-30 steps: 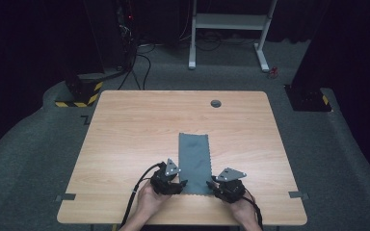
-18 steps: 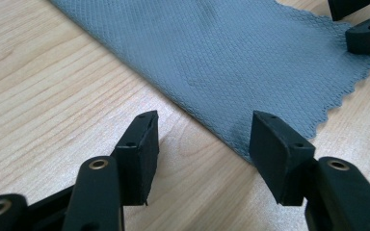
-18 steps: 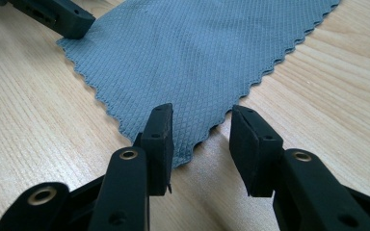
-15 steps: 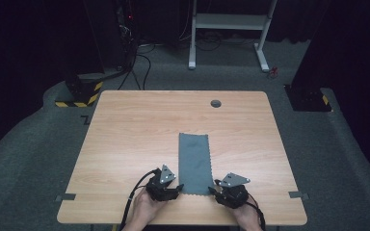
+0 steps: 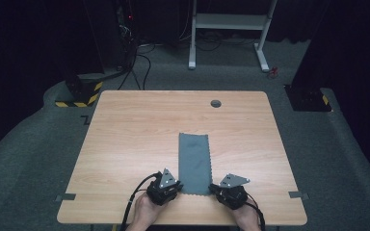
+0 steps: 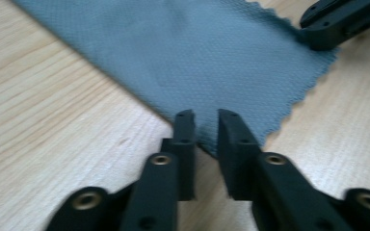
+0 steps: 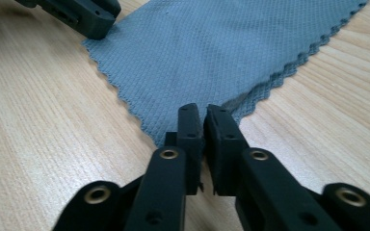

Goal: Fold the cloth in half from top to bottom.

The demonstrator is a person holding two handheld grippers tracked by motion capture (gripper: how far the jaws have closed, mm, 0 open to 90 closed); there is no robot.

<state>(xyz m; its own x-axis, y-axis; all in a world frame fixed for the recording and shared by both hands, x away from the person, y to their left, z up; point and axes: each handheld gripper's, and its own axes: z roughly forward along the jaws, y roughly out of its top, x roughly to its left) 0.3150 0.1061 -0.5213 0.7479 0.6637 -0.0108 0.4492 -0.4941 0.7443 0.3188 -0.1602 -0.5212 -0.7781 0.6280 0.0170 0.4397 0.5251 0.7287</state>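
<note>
Two claws work the near corners of the grey cloth [image 5: 194, 162], lying flat at lower centre of the bench [image 5: 125, 139]. Right claw [image 7: 203, 111] pinches its corner; left claw [image 6: 205, 116] is narrow, not yet closed. Next, probably: close left, lift both evenly.

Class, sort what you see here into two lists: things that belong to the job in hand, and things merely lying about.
Part of the job:
- grey cloth
- left gripper, at its near-left corner, jaws slightly apart
- right gripper, pinching its near-right corner

Lying about:
- table with its cable hole
- white desk frame behind
- black-and-yellow base on the floor
</note>
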